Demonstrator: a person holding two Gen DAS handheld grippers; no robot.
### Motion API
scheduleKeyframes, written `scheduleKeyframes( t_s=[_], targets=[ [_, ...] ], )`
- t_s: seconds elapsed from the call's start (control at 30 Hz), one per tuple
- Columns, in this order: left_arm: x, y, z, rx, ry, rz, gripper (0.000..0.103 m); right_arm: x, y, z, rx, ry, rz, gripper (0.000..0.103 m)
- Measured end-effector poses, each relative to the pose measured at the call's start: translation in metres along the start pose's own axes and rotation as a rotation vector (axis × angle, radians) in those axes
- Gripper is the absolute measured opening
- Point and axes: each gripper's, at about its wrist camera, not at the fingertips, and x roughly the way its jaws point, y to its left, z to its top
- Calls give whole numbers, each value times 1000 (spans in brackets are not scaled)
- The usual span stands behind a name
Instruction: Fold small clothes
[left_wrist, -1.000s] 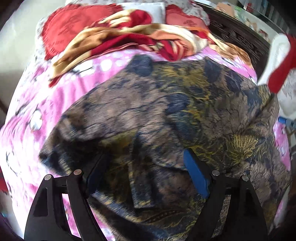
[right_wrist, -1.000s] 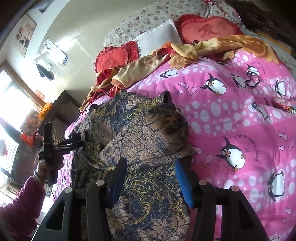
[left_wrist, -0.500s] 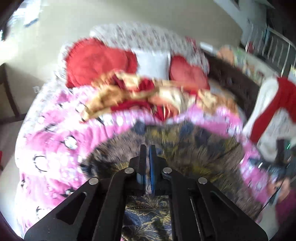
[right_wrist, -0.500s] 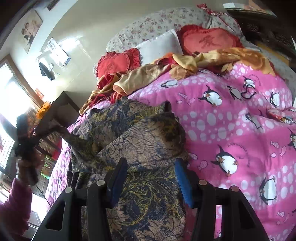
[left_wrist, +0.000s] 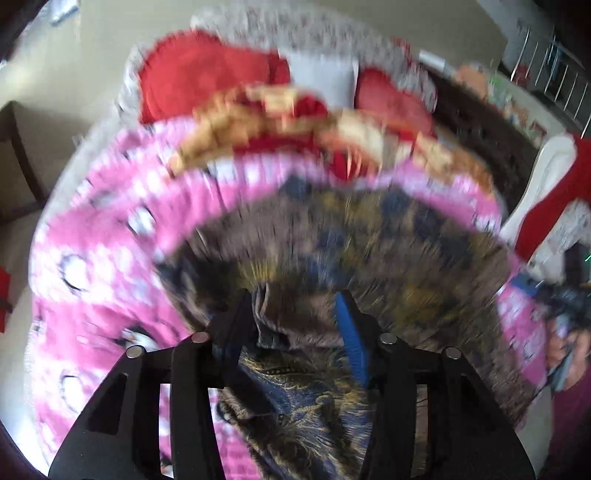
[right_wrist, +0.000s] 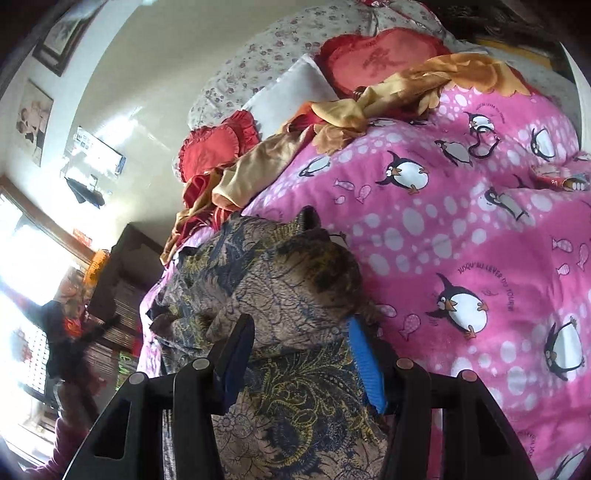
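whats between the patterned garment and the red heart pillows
In the right wrist view, pink penguin blanket, then a crumpled orange-and-red cloth, lie between the patterned garment and the red heart pillows.

One brown, navy and gold paisley-print garment (right_wrist: 295, 291) lies on one pink penguin-print fleece blanket (right_wrist: 480, 229). Two red frilled heart-shaped cushions (right_wrist: 218, 147) sit by one plain white pillow (right_wrist: 295, 85). One crumpled orange-and-red satin cloth (right_wrist: 369, 107) stretches across. Two framed pictures (right_wrist: 35, 118) hang on the wall.
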Motion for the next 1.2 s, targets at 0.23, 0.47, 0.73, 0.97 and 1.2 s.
scheduleKeyframes(
  t_s=[0.23,0.47,0.73,0.97,1.2],
  targets=[
    [41,7,-9,13,76,-11,47,2,1,-3,-41,23,1,52],
    [28,3,0,-72,-3,-70,5,13,-16,4,83,-6,71,52],
    [-32,-1,5,-99,-124,-95,3,10,-24,14,152,-87,144,5],
    [-89,5,-8,-178,-179,-139,3,-20,-1,28,87,-164,183,3],
    [-99,22,-42,-255,-79,-187,3,-41,12,37,37,-80,202,3]
  ],
)
